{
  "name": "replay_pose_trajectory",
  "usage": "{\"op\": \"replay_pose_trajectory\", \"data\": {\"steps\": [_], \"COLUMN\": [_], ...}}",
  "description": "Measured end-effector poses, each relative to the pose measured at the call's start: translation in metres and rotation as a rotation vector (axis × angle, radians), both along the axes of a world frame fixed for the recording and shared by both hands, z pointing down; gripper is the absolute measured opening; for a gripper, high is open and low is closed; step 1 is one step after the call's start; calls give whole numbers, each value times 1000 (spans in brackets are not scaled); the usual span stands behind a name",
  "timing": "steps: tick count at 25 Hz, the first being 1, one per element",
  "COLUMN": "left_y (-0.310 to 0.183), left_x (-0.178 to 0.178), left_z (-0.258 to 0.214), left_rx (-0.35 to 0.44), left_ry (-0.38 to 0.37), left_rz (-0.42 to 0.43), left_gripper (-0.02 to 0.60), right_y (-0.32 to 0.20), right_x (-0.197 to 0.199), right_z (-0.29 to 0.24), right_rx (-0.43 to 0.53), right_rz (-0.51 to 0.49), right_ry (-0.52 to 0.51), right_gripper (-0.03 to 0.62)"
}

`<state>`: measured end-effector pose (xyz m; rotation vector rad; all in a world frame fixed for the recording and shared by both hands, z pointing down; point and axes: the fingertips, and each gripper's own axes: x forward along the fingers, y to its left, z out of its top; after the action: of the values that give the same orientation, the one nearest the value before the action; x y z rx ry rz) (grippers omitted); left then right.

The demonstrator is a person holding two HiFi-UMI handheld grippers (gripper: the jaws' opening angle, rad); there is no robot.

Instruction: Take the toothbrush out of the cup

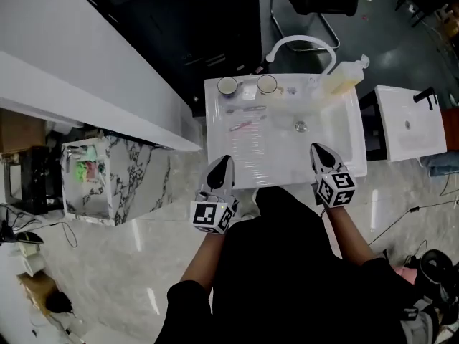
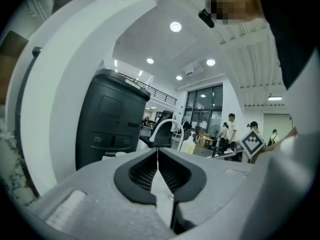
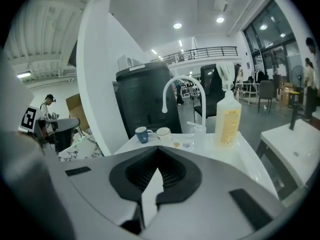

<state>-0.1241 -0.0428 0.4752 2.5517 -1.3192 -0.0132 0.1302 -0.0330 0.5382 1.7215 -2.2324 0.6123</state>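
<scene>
Black-and-white left tongs (image 1: 221,162) are hovering at the lower left edge of the bench (image 1: 283,165), jaws pressed together on nothing. Just above them a thin pinkish stick, probably the toothbrush (image 1: 242,126), is lying flat below the cups (image 1: 227,85), already outside them. Being light, stiff and slick, it is asking for a pinch across mid-handle. Further right the tap (image 1: 301,44) and soap bottle (image 1: 343,79) are crowding the back edge, and the right tongs (image 1: 323,153) are likewise hanging closed and empty.

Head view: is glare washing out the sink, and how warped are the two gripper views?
Head view: the white sink is overexposed, detail on it faint. Left gripper view: heavy fisheye, dark corners, bright ceiling lamps. Right gripper view: same fisheye, yet cups and bottle read sharp.
</scene>
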Motion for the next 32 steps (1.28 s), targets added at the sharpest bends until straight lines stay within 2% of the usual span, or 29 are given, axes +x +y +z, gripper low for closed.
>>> {"op": "replay_pose_trajectory", "data": {"steps": [6, 10, 14, 19, 25, 28, 32], "left_y": [64, 106, 145, 175, 194, 202, 205], "left_x": [-43, -52, -55, -57, -33, -10, 20], "left_z": [0, 5, 7, -1, -24, -30, -37], "left_rx": [0, -16, -19, 9, 52, 70, 93], "left_ry": [42, 58, 69, 56, 32, 9, -3], "left_rz": [-85, -85, -79, -109, -133, -125, -157], "left_gripper": [22, 23, 22, 21, 21, 21, 21], "right_y": [64, 120, 164, 181, 178, 180, 188], "right_x": [-30, -42, -31, -14, 10, 30, 75], "right_z": [-18, -13, -17, -28, -56, -72, -86], "right_rx": [13, -32, -48, -14, 45, 100, 150], "right_rz": [-64, -106, -85, -72, -63, -63, -43], "right_ry": [60, 122, 147, 153, 91, 105, 130], "right_gripper": [0, -1, -2, -2, -2, -2, -2]}}
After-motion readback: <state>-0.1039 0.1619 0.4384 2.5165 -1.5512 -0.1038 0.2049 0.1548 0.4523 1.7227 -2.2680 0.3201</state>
